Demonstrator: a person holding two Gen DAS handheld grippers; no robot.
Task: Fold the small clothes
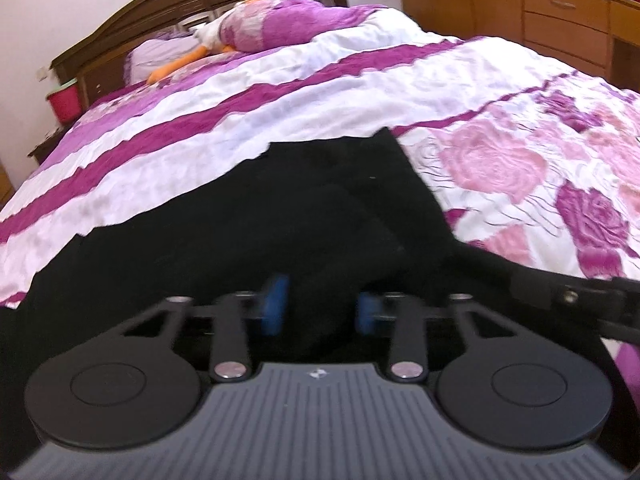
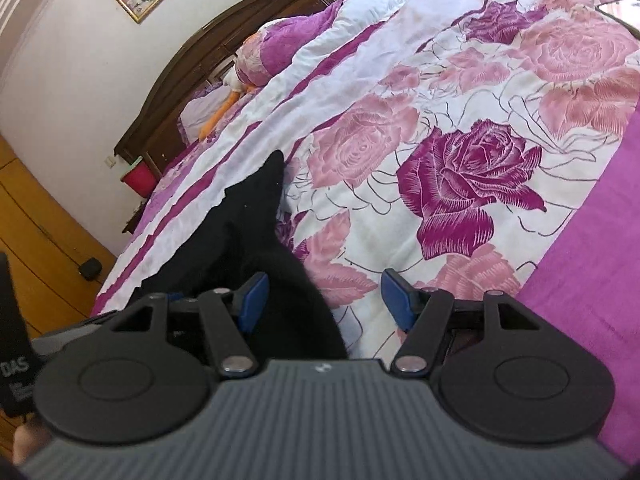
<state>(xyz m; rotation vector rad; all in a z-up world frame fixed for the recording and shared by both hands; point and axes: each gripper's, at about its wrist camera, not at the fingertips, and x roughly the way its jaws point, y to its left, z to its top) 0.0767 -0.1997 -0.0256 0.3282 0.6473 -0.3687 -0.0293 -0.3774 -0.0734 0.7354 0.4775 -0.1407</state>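
A black garment (image 1: 304,208) lies spread on the flowered bedspread (image 1: 500,160). My left gripper (image 1: 322,306) hovers low over its near part, blue pads apart with black cloth between and under them. The right gripper's body (image 1: 600,300) shows at the right edge of the left wrist view. In the right wrist view the garment (image 2: 256,224) runs up the left of centre. My right gripper (image 2: 324,300) is open at the garment's right edge, the left pad (image 2: 252,298) over the cloth and the right pad (image 2: 398,300) over the bedspread (image 2: 480,140).
A pillow (image 1: 276,24) and an orange-limbed plush toy (image 1: 180,64) lie at the headboard (image 1: 168,4). A wooden dresser (image 1: 540,12) stands beyond the bed on the right. A red bin (image 2: 138,178) sits beside the bed. A phone-like object (image 2: 620,10) lies on the bedspread, far right.
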